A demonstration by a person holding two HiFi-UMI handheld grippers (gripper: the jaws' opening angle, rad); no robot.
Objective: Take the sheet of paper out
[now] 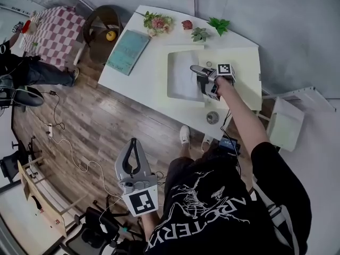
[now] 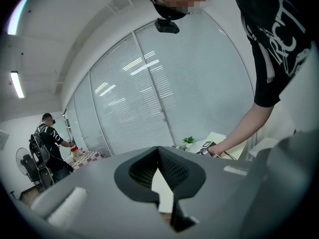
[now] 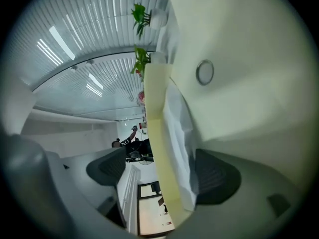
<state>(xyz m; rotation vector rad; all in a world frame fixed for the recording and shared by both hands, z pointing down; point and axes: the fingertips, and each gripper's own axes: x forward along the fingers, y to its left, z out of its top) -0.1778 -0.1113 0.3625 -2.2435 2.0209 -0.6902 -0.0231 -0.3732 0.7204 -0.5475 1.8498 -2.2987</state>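
Your right tool (image 1: 200,81) is the one that matters here. It reaches over the yellow folder (image 1: 240,84) on the tabletop (image 1: 146,81) and points toward picture-left in the head view. The sheet of paper (image 1: 181,78) lies directly ahead of it on the folder. The sheet's long axis runs away from you, so the tool meets it across its short side, at the near-right edge.

In the right gripper view the right tool (image 3: 162,173) stands wide, and neither pad presses on anything. It is rolled onto its side, with one jaw toward the folder's lower leaf and the other out in the air. Between them, edge-on and running up the picture, you have the folder's flap (image 3: 158,113) and, just beside it on the tabletop side, the sheet of paper (image 3: 182,133). They lie so close together that a plain squeeze would probably catch both. You likely need to shift toward the sheet's side so the flap falls outside the jaws.

Your left tool (image 1: 134,142) hangs well apart from the tabletop, low over the wooden floor. In the left gripper view the left tool (image 2: 159,151) has its tips together and holds nothing. If the folder needs pinning down, that hand has a long way to go.
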